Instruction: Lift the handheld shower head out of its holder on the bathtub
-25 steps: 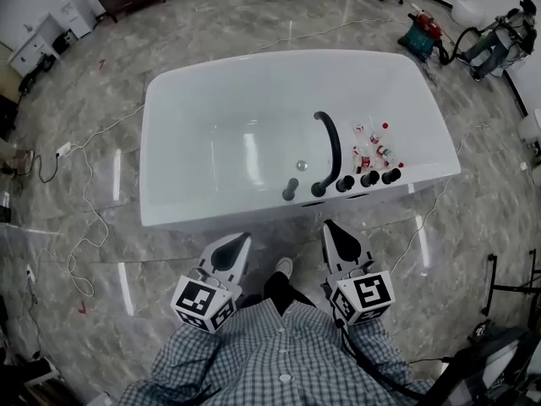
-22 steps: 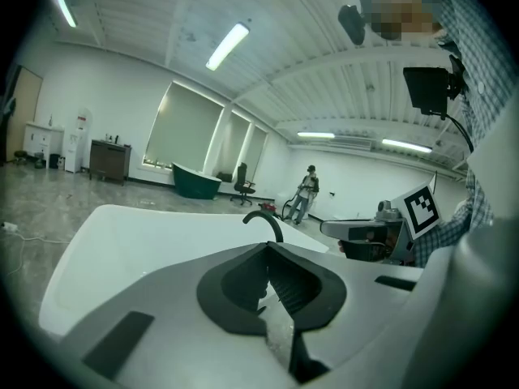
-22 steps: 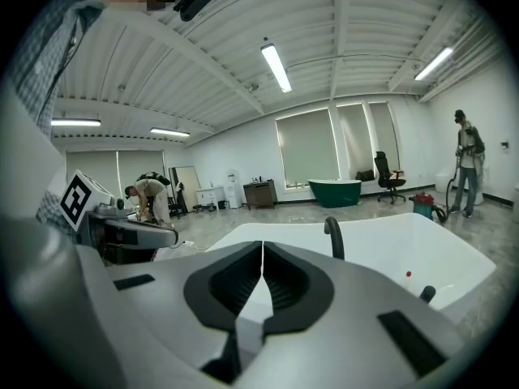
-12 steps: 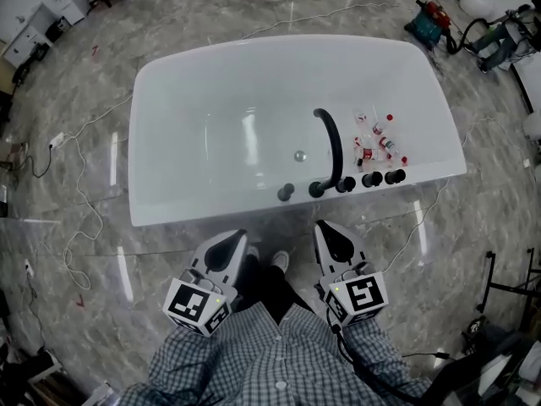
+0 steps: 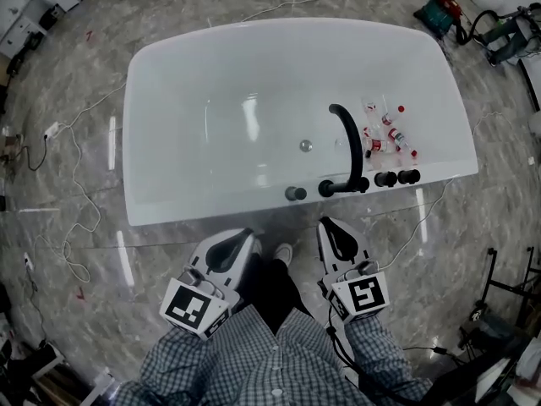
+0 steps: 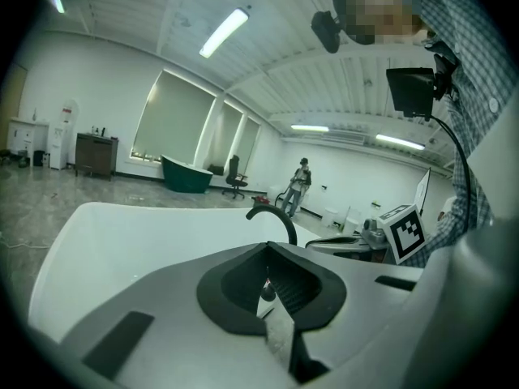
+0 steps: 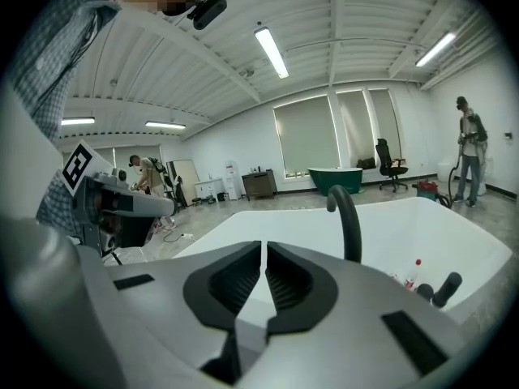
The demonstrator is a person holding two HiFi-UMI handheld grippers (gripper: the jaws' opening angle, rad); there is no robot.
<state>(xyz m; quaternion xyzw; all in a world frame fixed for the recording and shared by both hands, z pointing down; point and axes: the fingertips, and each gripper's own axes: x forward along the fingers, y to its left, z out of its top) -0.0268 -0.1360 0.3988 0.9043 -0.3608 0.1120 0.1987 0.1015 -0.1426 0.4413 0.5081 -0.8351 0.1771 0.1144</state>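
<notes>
1. Two grippers are held side by side in front of the person's checked shirt (image 5: 254, 358). Both stop short of the near rim of the bathtub (image 5: 186, 212), over the floor, and both aim at that rim and dip a little.
2. The left gripper (image 5: 239, 242) has its jaws pressed together with nothing between them. Its nose points at the rim left of the black spout (image 5: 348, 138).
3. The right gripper (image 5: 335, 232) is likewise closed and empty, its nose just short of the rim below the spout's base.
4. The handheld shower head (image 7: 444, 288) seems to be the slim black stick at the right end of the row of black knobs (image 5: 385, 178). It stands on the tub's near rim, well apart from both grippers.
5. Small red-capped bottles (image 5: 385, 135) lie inside the tub beside the spout.
</notes>
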